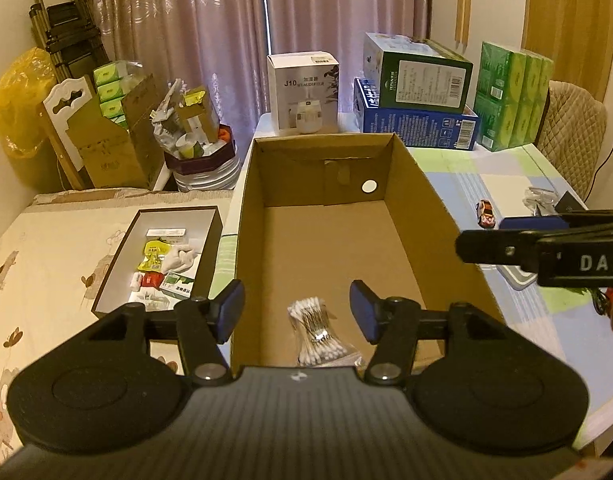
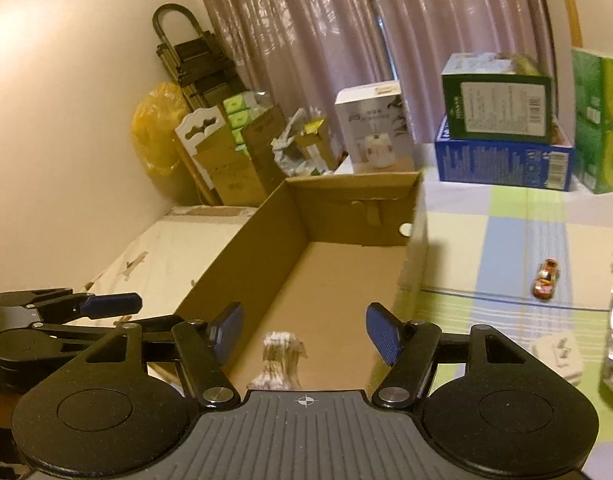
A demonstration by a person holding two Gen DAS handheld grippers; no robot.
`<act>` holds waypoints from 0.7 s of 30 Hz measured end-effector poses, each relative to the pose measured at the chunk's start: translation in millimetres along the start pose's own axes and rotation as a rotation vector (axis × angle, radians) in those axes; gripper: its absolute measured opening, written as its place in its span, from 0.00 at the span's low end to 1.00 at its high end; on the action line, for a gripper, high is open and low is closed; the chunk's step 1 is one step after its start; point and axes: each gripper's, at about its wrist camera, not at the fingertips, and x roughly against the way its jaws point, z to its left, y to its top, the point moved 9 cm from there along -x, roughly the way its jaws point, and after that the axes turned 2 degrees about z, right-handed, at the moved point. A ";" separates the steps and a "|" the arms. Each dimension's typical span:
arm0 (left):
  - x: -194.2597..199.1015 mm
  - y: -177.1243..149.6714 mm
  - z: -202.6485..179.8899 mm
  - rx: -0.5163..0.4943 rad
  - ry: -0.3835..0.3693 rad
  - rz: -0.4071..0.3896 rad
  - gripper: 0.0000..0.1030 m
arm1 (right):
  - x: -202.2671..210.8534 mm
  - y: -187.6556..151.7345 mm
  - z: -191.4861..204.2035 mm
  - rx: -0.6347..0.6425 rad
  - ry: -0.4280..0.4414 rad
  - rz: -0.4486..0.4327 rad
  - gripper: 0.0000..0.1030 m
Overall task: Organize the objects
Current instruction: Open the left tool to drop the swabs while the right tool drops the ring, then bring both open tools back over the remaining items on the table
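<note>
Left gripper (image 1: 297, 312) and right gripper (image 2: 304, 332) both spread, empty. Cotton swab pack (image 1: 316, 330) lies directly below both, at the near end of the cardboard box (image 1: 410, 184), likely sorted there. Toy car (image 2: 545, 280) remains outside, right of the right gripper.

Mauve curtains (image 1: 226, 40), cream wall (image 2: 66, 100), checked tablecloth (image 1: 506, 184)

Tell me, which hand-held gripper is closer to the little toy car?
Right. The right hand-held gripper reaches in beside the toy car on the tablecloth. The left hand-held gripper hovers over the cardboard box, above the cotton swabs, farther away.
</note>
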 end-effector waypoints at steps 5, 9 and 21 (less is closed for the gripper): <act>18.5 -6.1 -15.8 0.011 -0.008 -0.009 0.57 | 31.4 -14.2 -7.0 0.010 -0.043 -0.011 0.63; 36.5 -12.7 -33.4 0.022 -0.023 -0.015 0.60 | 59.3 -26.7 -15.8 -0.001 -0.064 -0.018 0.63; 82.3 -29.7 -105.2 0.023 -0.076 -0.041 0.84 | 151.3 -67.9 -60.7 -0.001 -0.189 -0.048 0.71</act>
